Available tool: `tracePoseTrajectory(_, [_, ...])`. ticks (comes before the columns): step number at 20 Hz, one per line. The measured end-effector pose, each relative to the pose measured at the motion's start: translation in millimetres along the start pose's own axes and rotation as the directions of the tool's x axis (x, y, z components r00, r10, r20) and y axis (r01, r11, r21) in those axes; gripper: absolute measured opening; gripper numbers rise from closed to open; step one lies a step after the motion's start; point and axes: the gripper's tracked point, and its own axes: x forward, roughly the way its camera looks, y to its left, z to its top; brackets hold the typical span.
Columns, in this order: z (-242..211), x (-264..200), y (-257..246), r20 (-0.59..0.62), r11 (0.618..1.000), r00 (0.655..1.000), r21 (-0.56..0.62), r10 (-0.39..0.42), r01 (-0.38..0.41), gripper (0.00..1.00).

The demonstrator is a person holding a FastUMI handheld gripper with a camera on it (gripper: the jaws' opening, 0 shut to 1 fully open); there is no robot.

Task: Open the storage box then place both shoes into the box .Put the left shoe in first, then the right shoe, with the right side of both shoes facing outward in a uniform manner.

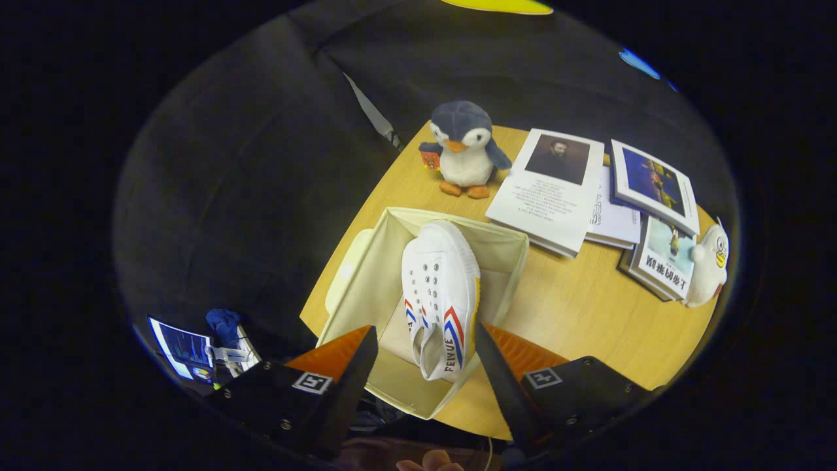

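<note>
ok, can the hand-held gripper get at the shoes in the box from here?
Probably yes: the hand-held gripper is open, its fingers flanking the heels of the white shoes, and the storage box is open-topped, leaving the way free.

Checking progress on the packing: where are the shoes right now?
In the gripper view, the white shoes stand on edge together inside the open storage box, just ahead of the open gripper.

Tool-mounted fisheye, high above table (575, 307), angled steeply downward

gripper (425, 350) fingers spread wide apart, gripping nothing, fingertips of a hand (425, 463) below
</note>
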Motion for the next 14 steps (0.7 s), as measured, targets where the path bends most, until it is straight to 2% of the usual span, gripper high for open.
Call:
tracePoseTrajectory(1, [2,-9,-3,0.029,1.0,1.0,-0.008,-0.008,0.008,0.95])
tracePoseTrajectory(5, [6,-56,-16,0.164,1.0,0.986,0.005,-0.014,0.014,0.95])
tracePoseTrajectory(8, [8,-103,-38,0.304,0.999,0.951,0.032,-0.051,0.043,0.95])
tracePoseTrajectory(12, [6,-170,-84,0.5,0.986,0.85,0.097,-0.167,0.136,0.95])
tracePoseTrajectory(14, [1,-210,-101,0.594,0.974,0.772,0.144,-0.225,0.173,0.95])
